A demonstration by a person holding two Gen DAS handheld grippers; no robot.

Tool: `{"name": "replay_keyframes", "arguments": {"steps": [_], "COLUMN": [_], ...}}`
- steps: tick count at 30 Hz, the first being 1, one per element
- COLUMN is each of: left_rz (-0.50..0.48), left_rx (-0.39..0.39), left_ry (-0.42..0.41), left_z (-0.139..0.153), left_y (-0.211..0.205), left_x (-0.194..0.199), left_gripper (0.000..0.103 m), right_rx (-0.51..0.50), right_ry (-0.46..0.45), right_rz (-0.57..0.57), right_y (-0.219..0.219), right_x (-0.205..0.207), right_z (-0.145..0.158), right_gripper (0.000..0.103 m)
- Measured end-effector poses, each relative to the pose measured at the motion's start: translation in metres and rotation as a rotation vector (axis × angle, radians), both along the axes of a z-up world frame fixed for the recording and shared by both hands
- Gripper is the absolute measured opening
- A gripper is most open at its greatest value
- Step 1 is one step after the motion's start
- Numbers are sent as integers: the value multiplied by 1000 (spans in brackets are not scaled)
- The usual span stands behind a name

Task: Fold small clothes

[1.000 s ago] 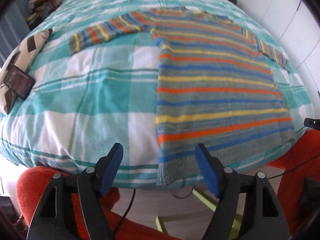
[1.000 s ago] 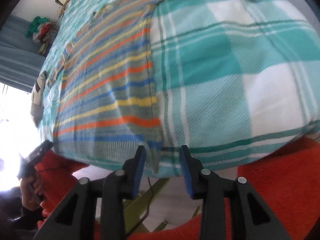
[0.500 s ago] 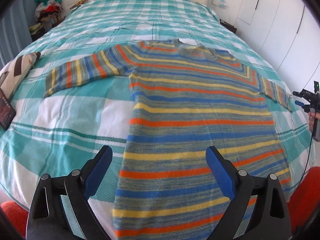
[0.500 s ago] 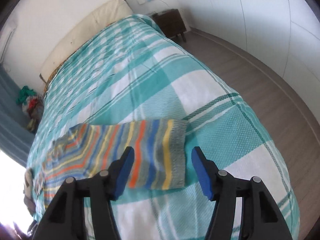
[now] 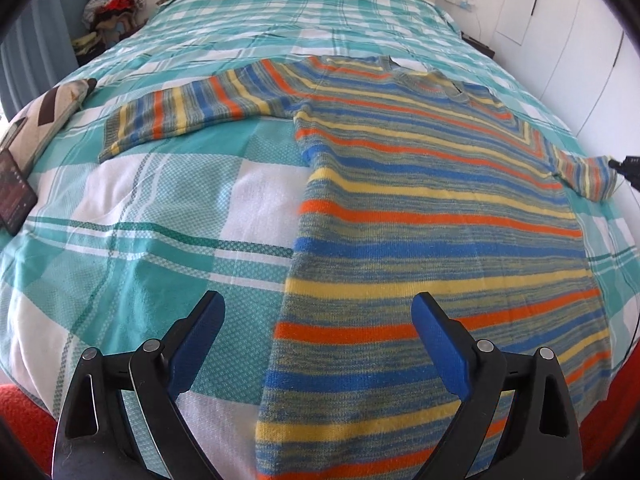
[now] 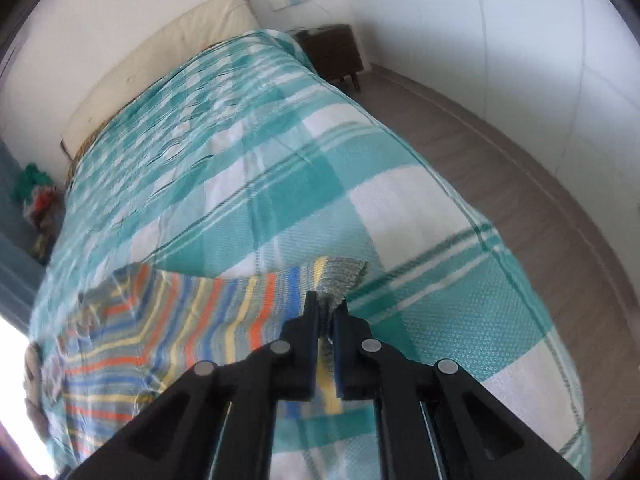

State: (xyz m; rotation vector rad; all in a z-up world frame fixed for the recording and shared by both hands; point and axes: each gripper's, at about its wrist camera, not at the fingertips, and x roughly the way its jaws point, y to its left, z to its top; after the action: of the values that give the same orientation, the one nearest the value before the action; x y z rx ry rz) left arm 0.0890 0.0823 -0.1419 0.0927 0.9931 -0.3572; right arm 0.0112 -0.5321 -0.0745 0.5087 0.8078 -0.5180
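R gripper clamped on sweater sleeve cuff; L gripper wide apart, holding nothing, above hem.

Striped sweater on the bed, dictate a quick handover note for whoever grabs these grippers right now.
Right gripper: jaws shut on the cuff of the striped knit sweater's right sleeve, at the bed's edge.
Left gripper: jaws wide open, empty, hovering over the sweater's lower left side.
The sweater lies flat on the teal and white checked bedspread, left sleeve spread out sideways.
Done: the right cuff is gripped. No fold is visible.
Left: fold both sleeves across the body, then fold the body.
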Motion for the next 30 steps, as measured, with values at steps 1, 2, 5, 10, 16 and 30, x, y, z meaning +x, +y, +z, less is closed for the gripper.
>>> {"name": "replay_keyframes", "arguments": {"steps": [1,2,5,10,16,30], "left_rz": [3,5,13,30,72,46], "left_rx": [-11,-23,-53,-95,-129,-59], "left_ry": [1,5,16,-1,3,-7], "left_z": [-1,-3,-3,6,8,-1], "left_y": [2,3,8,24,43,31], "left_x": [1,1,3,2,5,6], "left_gripper": [95,95,95,95,95,95], "right_rx": [-38,-39,24,276,482,38], "right_ry": [2,-8,-62,-195,-215,302], "right_rz": [50,105,282,485,515,436], "right_y": [20,41,111,220,256,203], "right_x": [10,22,71,163,201,160], "right_z": [17,32,63,58,19,-92], "right_gripper": [6,6,6,11,51,2]}}
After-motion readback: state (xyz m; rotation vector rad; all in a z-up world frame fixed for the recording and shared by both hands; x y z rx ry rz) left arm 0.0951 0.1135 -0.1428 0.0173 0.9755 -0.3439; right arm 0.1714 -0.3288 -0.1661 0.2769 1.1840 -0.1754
